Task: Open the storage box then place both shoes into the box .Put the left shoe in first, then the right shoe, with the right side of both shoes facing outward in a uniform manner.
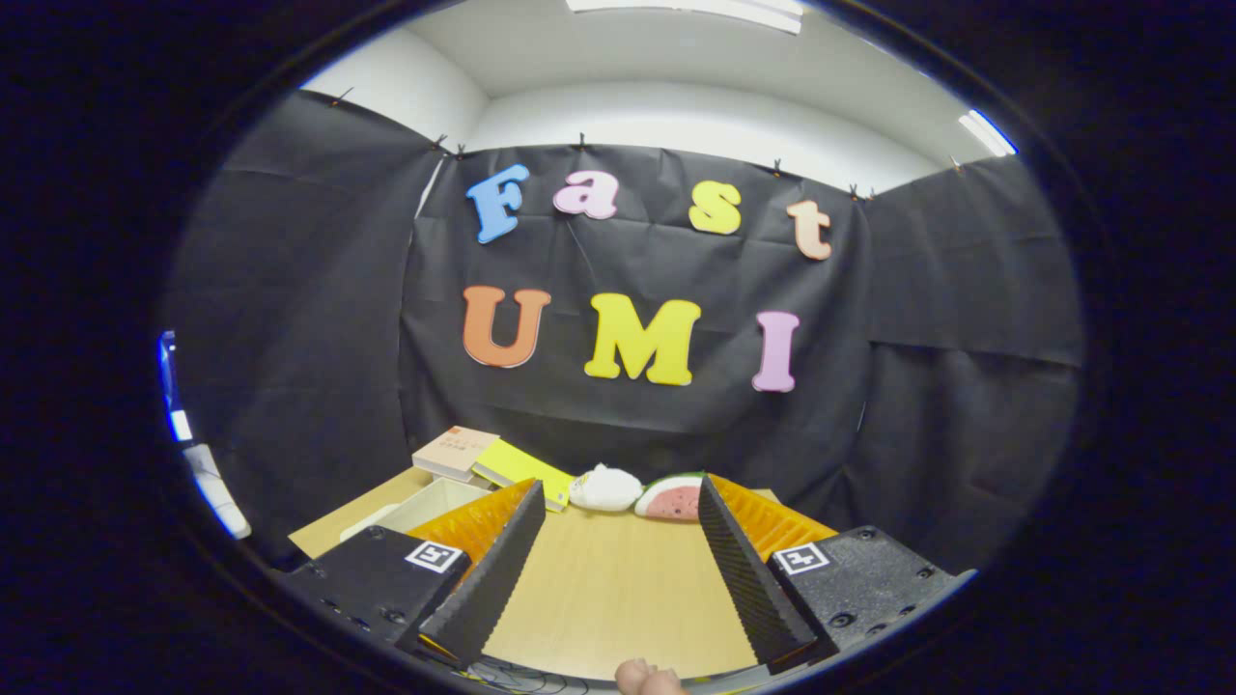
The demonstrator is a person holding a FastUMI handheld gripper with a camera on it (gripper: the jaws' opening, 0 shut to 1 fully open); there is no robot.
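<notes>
My gripper is held above a wooden table, open, with only bare tabletop showing between its fingers. A pale, whitish box or tray lies on the table left of the left finger, partly hidden behind it; I cannot tell whether it is the storage box.
At the table's far edge lie a tan book on a yellow book, a white plush toy and a watermelon-slice toy. Black cloth walls close the booth behind and on both sides. A fingertip shows below the fingers.
</notes>
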